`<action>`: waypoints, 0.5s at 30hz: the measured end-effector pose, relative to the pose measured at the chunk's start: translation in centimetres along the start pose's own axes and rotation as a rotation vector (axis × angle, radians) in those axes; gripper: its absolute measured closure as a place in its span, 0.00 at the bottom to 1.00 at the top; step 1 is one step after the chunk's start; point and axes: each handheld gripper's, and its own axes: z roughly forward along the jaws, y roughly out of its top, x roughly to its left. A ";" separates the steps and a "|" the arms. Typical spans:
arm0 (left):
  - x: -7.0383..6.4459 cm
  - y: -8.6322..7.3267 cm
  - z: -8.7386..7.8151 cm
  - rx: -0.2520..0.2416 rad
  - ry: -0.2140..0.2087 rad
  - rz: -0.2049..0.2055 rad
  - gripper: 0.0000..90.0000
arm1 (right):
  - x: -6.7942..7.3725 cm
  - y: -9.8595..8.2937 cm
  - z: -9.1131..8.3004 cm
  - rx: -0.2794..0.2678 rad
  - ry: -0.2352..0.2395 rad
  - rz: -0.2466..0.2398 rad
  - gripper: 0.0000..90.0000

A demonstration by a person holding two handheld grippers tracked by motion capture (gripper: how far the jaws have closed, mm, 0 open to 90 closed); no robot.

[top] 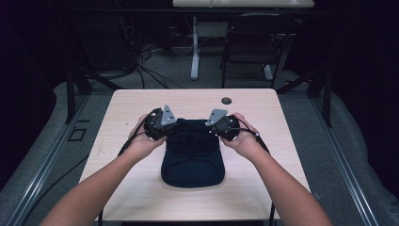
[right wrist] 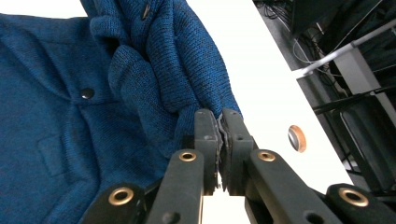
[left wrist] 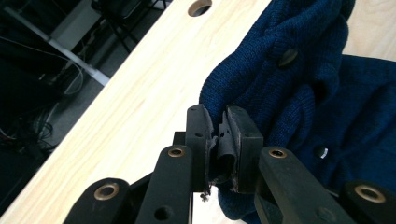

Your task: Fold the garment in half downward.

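Left gripper is clamped on the sweater — in the left gripper view its jaws are pressed together with a fold of the blue knit pinched between the pads, right at the garment's edge. On the high view this gripper sits at the sweater's far left corner, held in the left hand, with its grey plate tilted up above the cloth.

Between the two grippers the sweater lies on the table, near its middle, dark and folded into a compact shape with a rounded near end toward the person. Its far edge is bunched and lifted where the grippers hold it. Dark buttons show along the knit in the left gripper view, and another button shows on the flat part of the garment in the right gripper view.

Right gripper is at the sweater's far right corner, held in the right hand. Its jaws are likewise closed on the knit — the right gripper view shows a gathered ridge of cloth running down into the narrow slit between the pads.

Beyond the sweater, a round hole sits in the table near its far edge.
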 end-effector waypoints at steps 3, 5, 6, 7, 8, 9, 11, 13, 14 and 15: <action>-0.3 -0.2 -0.1 0.007 -0.012 -0.004 0.89 | 0.3 -0.2 -0.2 -0.001 0.011 -0.001 0.96; -0.5 -0.3 -0.2 0.009 -0.019 -0.002 0.89 | 0.6 -0.3 -0.4 0.004 0.014 -0.010 0.96; -0.5 -0.3 -0.2 0.009 -0.019 -0.002 0.89 | 0.8 -0.3 -0.5 0.004 0.021 -0.013 0.96; -0.8 -0.5 -0.3 0.006 -0.023 0.000 0.89 | 1.0 -0.4 -0.7 -0.002 0.026 -0.011 0.96; -0.9 -0.5 -0.4 0.007 -0.027 0.005 0.89 | 1.0 -0.4 -0.8 0.004 0.027 -0.018 0.96; -1.0 -0.6 -0.5 0.003 -0.026 0.012 0.89 | 1.2 -0.5 -0.9 -0.003 0.031 -0.014 0.96; -1.2 -0.7 -0.6 0.003 -0.035 0.012 0.89 | 1.4 -0.5 -1.2 0.009 0.032 -0.029 0.96; -1.3 -0.8 -0.7 -0.002 -0.036 0.009 0.89 | 1.6 -0.5 -1.5 0.002 0.036 -0.027 0.96; -1.3 -0.9 -0.7 -0.008 -0.038 0.007 0.89 | 1.6 -0.4 -1.7 0.003 0.038 -0.034 0.96; -1.4 -1.0 -0.8 -0.007 -0.043 0.005 0.89 | 1.8 -0.4 -1.8 -0.004 0.043 -0.033 0.96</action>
